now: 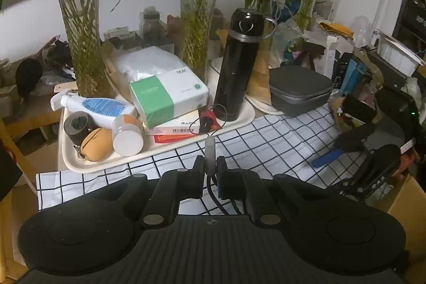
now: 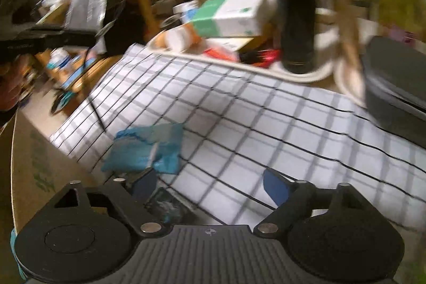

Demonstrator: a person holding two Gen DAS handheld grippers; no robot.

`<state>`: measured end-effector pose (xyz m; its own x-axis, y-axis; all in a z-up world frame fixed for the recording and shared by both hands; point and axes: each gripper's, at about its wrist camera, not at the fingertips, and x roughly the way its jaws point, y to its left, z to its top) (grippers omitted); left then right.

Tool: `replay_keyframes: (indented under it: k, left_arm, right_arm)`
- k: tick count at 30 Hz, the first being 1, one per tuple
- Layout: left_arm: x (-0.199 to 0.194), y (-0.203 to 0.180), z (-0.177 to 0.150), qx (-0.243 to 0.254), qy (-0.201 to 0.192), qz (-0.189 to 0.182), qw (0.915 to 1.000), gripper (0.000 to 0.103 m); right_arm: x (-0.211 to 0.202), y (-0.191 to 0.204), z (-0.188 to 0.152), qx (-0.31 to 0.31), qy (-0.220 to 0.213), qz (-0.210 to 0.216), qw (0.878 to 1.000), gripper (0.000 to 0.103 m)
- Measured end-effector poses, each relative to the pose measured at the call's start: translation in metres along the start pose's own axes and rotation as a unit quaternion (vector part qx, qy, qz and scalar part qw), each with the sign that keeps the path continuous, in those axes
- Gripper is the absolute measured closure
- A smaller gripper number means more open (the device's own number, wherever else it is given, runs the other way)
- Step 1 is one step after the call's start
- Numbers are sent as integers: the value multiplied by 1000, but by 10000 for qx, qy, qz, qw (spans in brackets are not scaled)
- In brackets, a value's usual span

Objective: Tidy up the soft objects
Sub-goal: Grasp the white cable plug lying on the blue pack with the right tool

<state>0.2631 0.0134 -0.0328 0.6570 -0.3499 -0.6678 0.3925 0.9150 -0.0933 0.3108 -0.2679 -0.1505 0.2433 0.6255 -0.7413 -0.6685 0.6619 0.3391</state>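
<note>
Blue cloth (image 2: 145,148) near checkered cloth (image 2: 266,124) edge.

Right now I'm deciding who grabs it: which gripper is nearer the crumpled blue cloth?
Right. The right gripper sits open just below the blue cloth; the left gripper is shut on a small grey stick elsewhere.

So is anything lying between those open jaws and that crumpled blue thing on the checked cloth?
Nothing visible. The blue crumpled item lies just ahead of the right gripper, toward its left finger, with only checked cloth between.
</note>
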Motion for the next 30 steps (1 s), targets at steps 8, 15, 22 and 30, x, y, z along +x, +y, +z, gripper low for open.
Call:
replay_keyframes:
  k: [8, 15, 22, 30]
  left_arm:
    - [-1, 8, -2, -14, 8, 51, 10000, 94]
    - [-2, 12, -1, -38, -12, 53, 10000, 94]
    - [-3, 11, -1, -31, -16, 72, 10000, 94]
    - [-2, 14, -3, -27, 26, 129, 9999, 94]
  right_arm:
    - [41, 19, 21, -620, 716, 948, 9910, 43]
    - [77, 39, 25, -938, 1368, 1347, 9769, 59]
    - [95, 48, 28, -1006, 1507, 1482, 9722, 66]
    - [95, 50, 26, -1217, 1311, 1224, 9762, 90]
